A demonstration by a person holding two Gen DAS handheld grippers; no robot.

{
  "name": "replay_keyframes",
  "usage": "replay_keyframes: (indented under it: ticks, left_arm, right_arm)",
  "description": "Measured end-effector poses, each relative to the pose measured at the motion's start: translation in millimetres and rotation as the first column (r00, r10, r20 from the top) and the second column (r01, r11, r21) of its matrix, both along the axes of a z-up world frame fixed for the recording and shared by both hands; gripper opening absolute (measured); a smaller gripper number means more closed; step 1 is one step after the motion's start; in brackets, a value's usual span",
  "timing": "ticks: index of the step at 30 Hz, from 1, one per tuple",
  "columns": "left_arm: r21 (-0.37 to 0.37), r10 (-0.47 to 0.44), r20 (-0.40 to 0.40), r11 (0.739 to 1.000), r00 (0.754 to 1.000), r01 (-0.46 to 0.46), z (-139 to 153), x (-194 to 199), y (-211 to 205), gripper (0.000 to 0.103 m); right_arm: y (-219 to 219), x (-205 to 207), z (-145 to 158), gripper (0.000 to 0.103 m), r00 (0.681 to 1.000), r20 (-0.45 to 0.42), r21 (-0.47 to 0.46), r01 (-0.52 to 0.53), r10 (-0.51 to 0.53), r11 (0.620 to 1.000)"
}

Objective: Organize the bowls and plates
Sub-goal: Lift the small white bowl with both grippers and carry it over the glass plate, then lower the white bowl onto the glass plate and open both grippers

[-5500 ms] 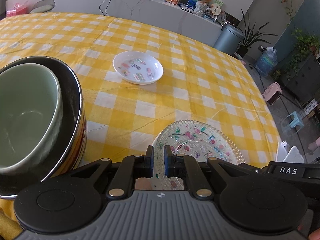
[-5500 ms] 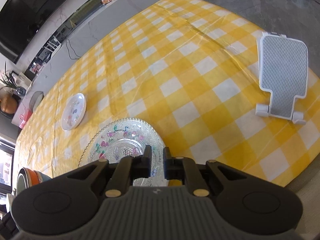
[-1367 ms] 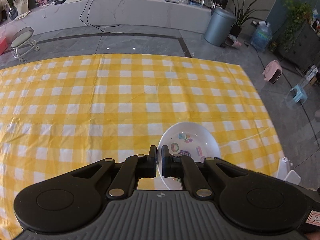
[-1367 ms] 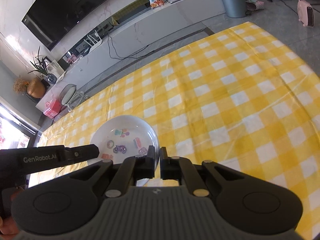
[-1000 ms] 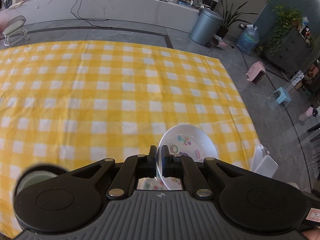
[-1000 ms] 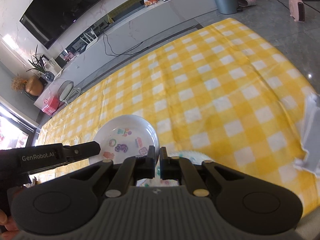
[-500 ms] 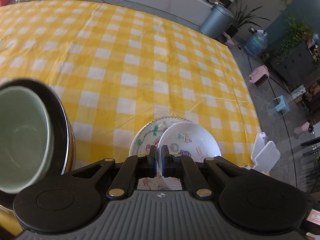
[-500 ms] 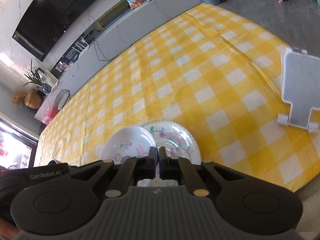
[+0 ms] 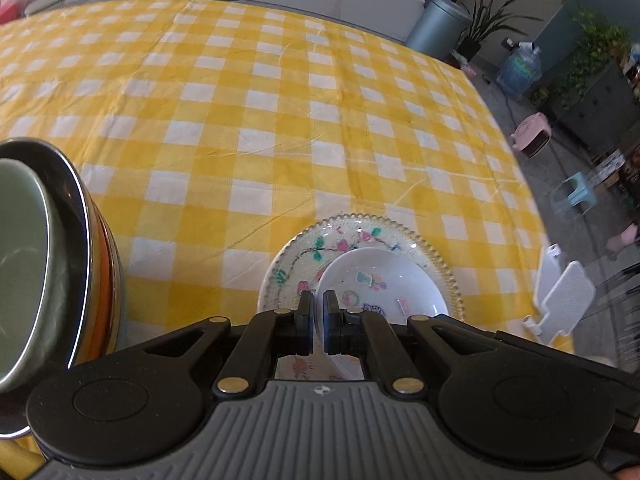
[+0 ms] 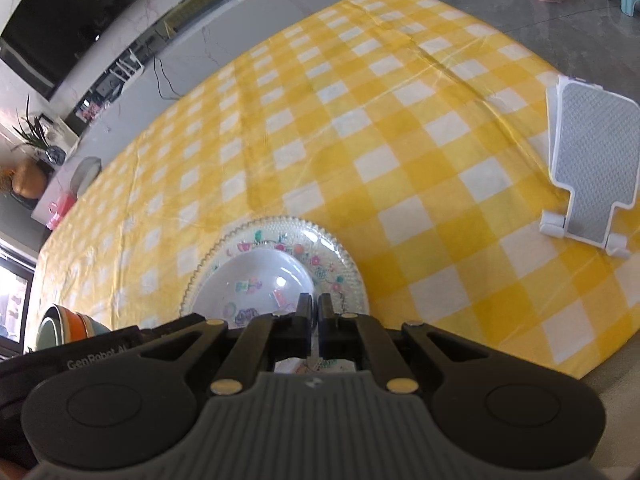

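Note:
A small white plate [image 9: 380, 284] with coloured stickers hangs low over a clear glass plate [image 9: 352, 236] with a beaded rim and painted flowers, which lies on the yellow checked tablecloth near the front edge. My left gripper [image 9: 318, 312] is shut on the white plate's left rim. In the right wrist view my right gripper [image 10: 314, 314] is shut on the right rim of the white plate [image 10: 252, 280], above the glass plate [image 10: 332, 248]. Whether the white plate touches the glass one I cannot tell.
At the left stands a stack of bowls: a pale green bowl [image 9: 20, 264] inside a dark steel-rimmed one [image 9: 84, 240] with orange sides, seen again as the stack of bowls [image 10: 68, 326]. A white and grey stand [image 10: 588, 168] lies at the table's right edge.
Both grippers have sunk with the white plate, bringing it down from high above the table to just over the glass plate. The bowl stack has come into view at the left.

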State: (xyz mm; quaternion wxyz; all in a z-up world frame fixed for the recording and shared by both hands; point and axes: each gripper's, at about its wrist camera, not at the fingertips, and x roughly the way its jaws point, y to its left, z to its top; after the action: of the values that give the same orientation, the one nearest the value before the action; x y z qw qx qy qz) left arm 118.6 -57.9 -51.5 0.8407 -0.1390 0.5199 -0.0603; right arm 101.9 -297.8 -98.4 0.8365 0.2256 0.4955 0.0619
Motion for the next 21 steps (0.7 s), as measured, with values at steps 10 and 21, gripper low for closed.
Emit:
replay_keyframes:
  ticks: [10, 21]
  left_arm:
    - [0.053, -0.048, -0.002, 0.997, 0.999, 0.048, -4, -1, -6, 0.004]
    - [0.062, -0.056, 0.053, 0.997, 0.997, 0.053, 8, -5, -10, 0.038]
  right_arm:
    - [1, 2, -2, 0.000, 1.000, -0.013, -0.012, -0.002, 0.002, 1.000]
    - [-5, -1, 2, 0.027, 1.000, 0.019, 0.037, 0.010, -0.011, 0.999]
